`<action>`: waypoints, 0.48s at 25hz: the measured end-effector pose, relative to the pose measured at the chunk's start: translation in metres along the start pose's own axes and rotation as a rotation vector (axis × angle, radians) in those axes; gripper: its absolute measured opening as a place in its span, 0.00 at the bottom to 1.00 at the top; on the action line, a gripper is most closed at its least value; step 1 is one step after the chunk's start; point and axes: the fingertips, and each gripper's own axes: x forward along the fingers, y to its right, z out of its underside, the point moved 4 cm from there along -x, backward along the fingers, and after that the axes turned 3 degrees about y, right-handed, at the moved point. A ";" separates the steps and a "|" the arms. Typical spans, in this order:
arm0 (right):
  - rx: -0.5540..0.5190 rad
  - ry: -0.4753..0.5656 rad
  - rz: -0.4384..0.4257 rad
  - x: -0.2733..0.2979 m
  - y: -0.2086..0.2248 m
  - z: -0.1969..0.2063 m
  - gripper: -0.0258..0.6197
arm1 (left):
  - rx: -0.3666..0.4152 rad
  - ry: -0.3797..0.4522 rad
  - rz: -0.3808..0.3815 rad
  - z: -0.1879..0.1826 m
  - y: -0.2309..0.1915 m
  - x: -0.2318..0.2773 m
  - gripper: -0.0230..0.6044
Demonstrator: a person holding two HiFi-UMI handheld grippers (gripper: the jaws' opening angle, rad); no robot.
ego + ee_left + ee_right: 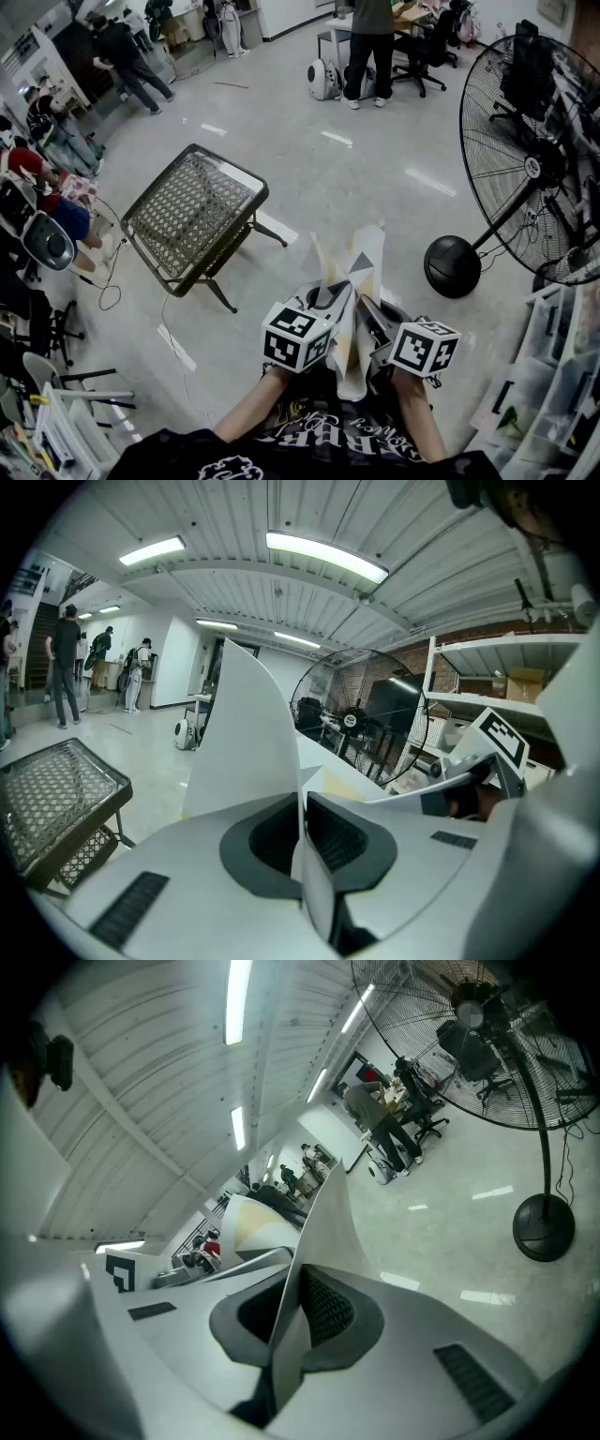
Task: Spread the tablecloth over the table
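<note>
Left gripper and right gripper each clamp the tablecloth, its length pointing straight ahead.

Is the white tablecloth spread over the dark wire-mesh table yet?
No. The white tablecloth is bunched up, apart from the dark wire-mesh table.

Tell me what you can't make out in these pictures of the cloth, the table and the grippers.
- Tablecloth: head view, bunched and folded, so its full size is unreadable.
- Table: left gripper view, cut by the left edge; the left gripper hides its feet.
- Right gripper: head view, its shut jaws are buried under the tablecloth and marker cube.
- Fan: head view, cut by the right edge.
</note>
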 end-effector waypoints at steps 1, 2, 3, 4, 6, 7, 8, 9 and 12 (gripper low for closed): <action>-0.001 -0.001 0.001 0.000 0.000 0.001 0.07 | 0.000 0.000 0.000 0.000 0.000 0.000 0.09; -0.002 -0.001 0.002 0.001 0.000 0.002 0.07 | 0.000 0.000 -0.001 0.001 -0.001 -0.001 0.09; -0.002 -0.002 0.004 0.001 0.000 0.002 0.07 | -0.001 -0.001 -0.001 0.002 -0.001 -0.001 0.09; -0.001 -0.002 0.005 0.001 0.000 0.003 0.07 | -0.002 -0.003 -0.001 0.002 -0.002 -0.001 0.09; 0.003 -0.002 0.008 0.000 0.002 0.004 0.07 | -0.007 -0.006 -0.001 0.004 -0.002 0.000 0.09; 0.005 -0.001 0.009 -0.001 0.003 0.004 0.07 | -0.008 -0.007 0.000 0.005 -0.002 0.001 0.09; 0.007 -0.001 0.007 -0.001 0.005 0.003 0.07 | -0.008 -0.007 -0.001 0.005 -0.001 0.002 0.09; 0.011 0.000 0.004 -0.001 0.006 0.003 0.07 | -0.008 -0.007 -0.003 0.005 -0.001 0.003 0.09; 0.037 0.004 -0.005 -0.003 0.009 0.003 0.07 | -0.007 -0.012 -0.012 0.006 0.000 0.002 0.09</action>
